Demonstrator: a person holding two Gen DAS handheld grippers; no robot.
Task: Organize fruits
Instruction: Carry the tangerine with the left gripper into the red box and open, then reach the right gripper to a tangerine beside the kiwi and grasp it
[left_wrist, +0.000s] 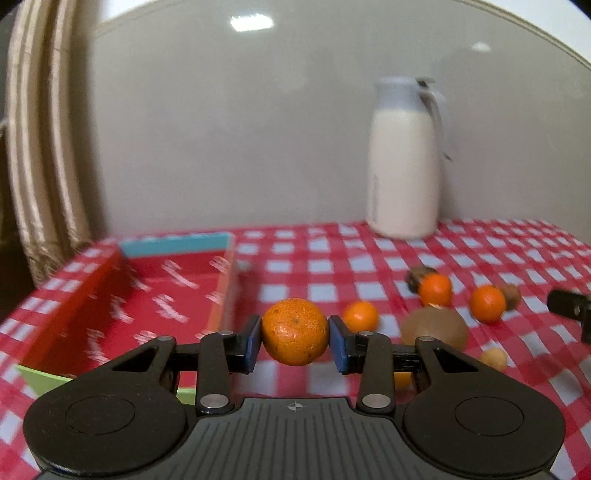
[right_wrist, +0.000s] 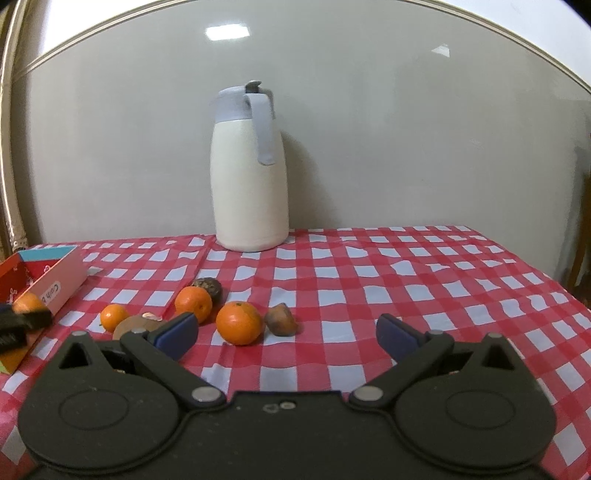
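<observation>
your left gripper (left_wrist: 294, 345) is matte black plastic, with two round housings, each marked by a raised disc, and a ribbed grey centre plate bearing a small crosshair mark. silver rivets pin its slim black link arms. its flat fingertip pads (left_wrist: 252, 345) are dark blue. your right gripper (right_wrist: 286, 334) matches it, with blue pads (right_wrist: 177, 334) and two small silver screws at centre.

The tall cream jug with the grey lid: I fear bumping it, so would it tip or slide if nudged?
The tall cream jug with the grey lid stands much taller than its base is wide, so a high nudge would probably tip it. It rests on the red checked tablecloth, which looks wrinkled, so a low push may drag the cloth rather than slide it.
</observation>
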